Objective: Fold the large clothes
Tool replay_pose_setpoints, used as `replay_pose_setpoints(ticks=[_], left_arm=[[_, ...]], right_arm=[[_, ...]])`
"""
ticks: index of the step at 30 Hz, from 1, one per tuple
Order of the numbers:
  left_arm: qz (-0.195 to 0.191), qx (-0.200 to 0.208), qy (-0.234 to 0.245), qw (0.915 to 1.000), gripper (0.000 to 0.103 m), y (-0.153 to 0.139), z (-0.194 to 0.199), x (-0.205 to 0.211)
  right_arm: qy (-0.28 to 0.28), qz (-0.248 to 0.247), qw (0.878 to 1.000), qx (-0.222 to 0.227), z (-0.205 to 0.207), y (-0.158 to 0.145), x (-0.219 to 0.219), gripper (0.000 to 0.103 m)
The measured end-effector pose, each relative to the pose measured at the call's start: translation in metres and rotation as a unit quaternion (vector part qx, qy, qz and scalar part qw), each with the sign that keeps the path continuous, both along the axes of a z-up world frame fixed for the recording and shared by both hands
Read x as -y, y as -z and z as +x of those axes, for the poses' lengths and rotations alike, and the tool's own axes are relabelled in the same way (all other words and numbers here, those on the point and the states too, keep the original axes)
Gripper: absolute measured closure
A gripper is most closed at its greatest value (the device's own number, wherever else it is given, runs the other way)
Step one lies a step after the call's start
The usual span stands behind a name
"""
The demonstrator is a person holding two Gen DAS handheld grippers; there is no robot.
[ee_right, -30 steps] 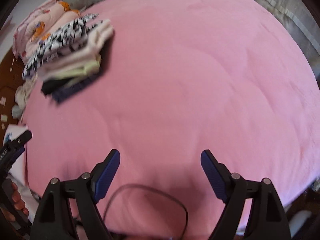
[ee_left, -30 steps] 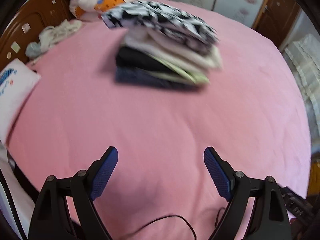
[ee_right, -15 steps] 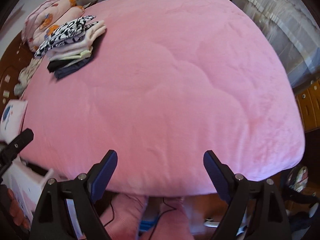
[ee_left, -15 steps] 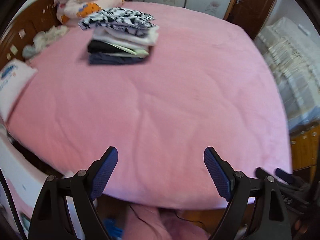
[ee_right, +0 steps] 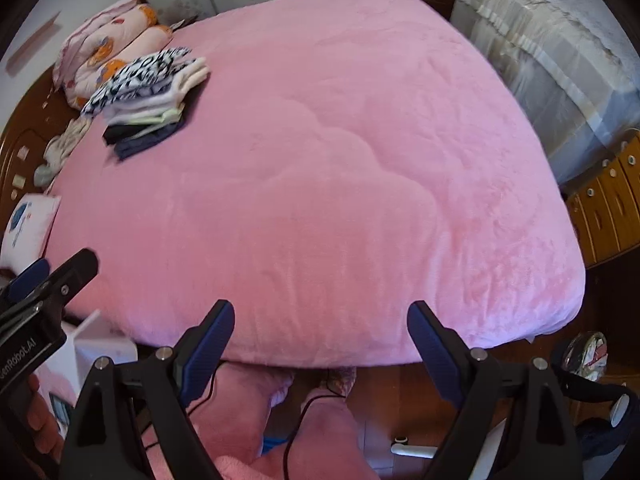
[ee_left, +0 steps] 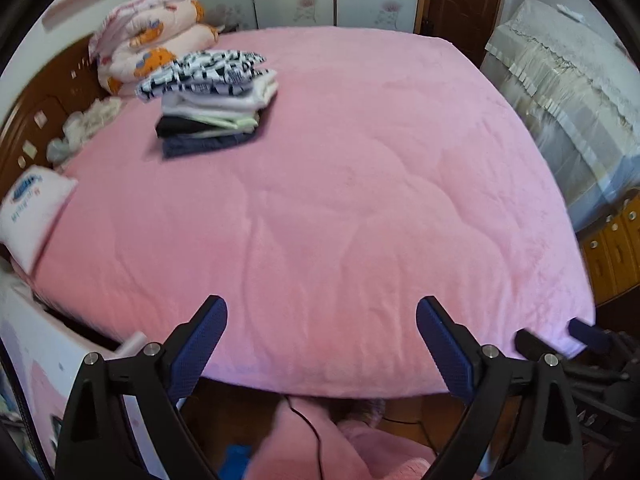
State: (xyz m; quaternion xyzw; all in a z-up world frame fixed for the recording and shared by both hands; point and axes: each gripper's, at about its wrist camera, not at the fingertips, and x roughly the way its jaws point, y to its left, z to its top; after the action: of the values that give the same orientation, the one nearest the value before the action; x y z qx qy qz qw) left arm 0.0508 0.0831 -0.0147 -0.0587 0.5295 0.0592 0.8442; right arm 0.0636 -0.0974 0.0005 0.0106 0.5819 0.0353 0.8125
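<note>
Both hand-held grippers spread and empty over the near edge of the bed.

From my left wrist view, the left hand-held gripper [ee_left: 322,344] has just been opening wider, nothing between its blue pads. My right hand-held gripper [ee_right: 320,340] is likewise spread, with only the pink bedspread [ee_right: 340,168] beyond it. The stack of folded clothes [ee_left: 212,100], topped by a black-and-white patterned piece, sits at about 10 o'clock on the bed, just beside the rolled floral quilt [ee_left: 148,52] at the headboard [ee_left: 36,120]. A white pillow [ee_left: 28,208] lies at 9 o'clock. A dresser [ee_right: 608,200] stands at 3 o'clock.
</note>
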Motion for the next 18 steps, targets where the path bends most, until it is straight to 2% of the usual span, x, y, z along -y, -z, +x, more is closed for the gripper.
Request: replay_pose_setpoints(ticks=[2, 3, 5, 10, 18], left_arm=[[0.007, -0.003, 0.002, 1.0000, 0.004, 0.001, -0.002, 0.004], [0.010, -0.001, 0.002, 0.9999, 0.000, 0.000, -0.003, 0.006], [0.011, 0.005, 0.002, 0.9999, 0.001, -0.002, -0.006, 0.008], [0.008, 0.003, 0.000, 1.0000, 0.000, -0.001, -0.009, 0.008], [0.000, -0.003, -0.008, 1.0000, 0.000, 0.001, -0.004, 0.002]], right_arm=[[-0.006, 0.010, 1.000, -0.007, -0.002, 0.002, 0.001, 0.014], [-0.008, 0.008, 1.000, -0.007, -0.003, 0.002, 0.002, 0.011], [-0.012, 0.010, 1.000, 0.000, -0.005, -0.001, 0.002, 0.001], [-0.014, -0.001, 1.000, 0.026, -0.009, -0.013, 0.004, 0.000], [-0.012, 0.001, 0.999, 0.034, -0.002, -0.018, 0.009, 0.000]])
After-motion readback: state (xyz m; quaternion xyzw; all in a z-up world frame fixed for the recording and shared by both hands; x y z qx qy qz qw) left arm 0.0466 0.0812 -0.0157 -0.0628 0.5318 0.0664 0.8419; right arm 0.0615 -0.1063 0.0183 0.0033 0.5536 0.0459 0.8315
